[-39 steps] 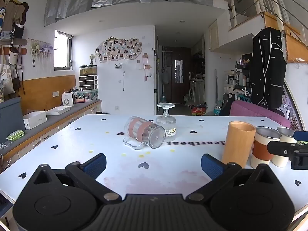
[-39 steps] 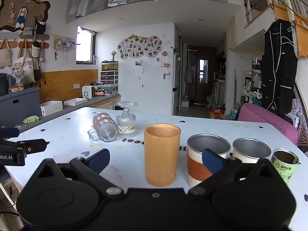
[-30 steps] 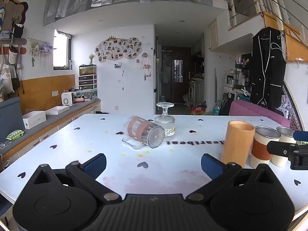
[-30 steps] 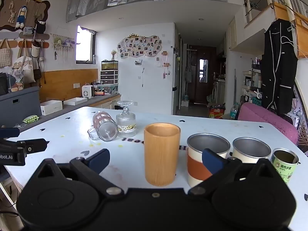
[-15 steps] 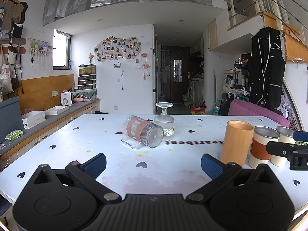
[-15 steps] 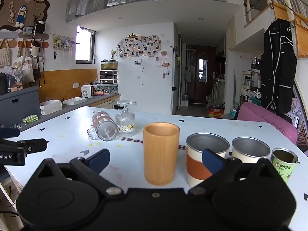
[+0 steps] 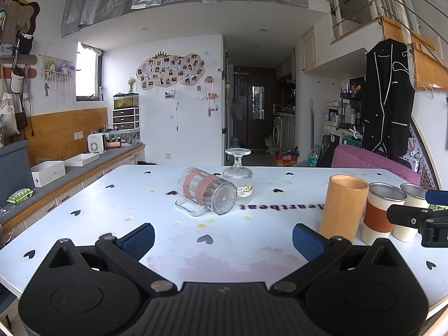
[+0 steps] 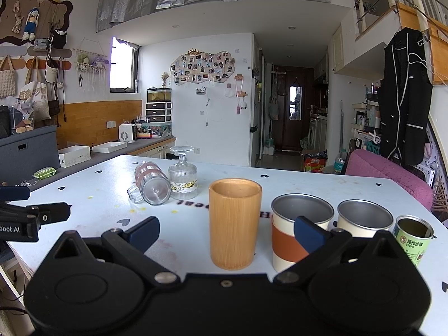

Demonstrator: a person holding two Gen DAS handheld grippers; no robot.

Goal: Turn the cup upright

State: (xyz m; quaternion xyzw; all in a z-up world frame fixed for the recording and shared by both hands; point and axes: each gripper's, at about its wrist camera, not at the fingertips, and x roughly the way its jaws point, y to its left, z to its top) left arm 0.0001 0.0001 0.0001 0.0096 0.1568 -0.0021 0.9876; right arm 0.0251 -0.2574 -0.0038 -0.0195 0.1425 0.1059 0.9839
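A clear glass mug with two pink bands lies on its side on the white table, base toward me, handle on the tabletop. It also shows in the right wrist view. A ribbed stemmed glass stands upside down just behind it, also in the right wrist view. My left gripper is open and empty, well short of the mug. My right gripper is open and empty, just in front of a wooden cup.
To the right stand the wooden cup, a metal cup with an orange sleeve, a second metal cup and a small green tin. A purple chair is behind the table, a counter at left.
The view has barely shifted; the mug and cups sit slightly further left in both views. Both grippers stay open and nothing on the table has moved.
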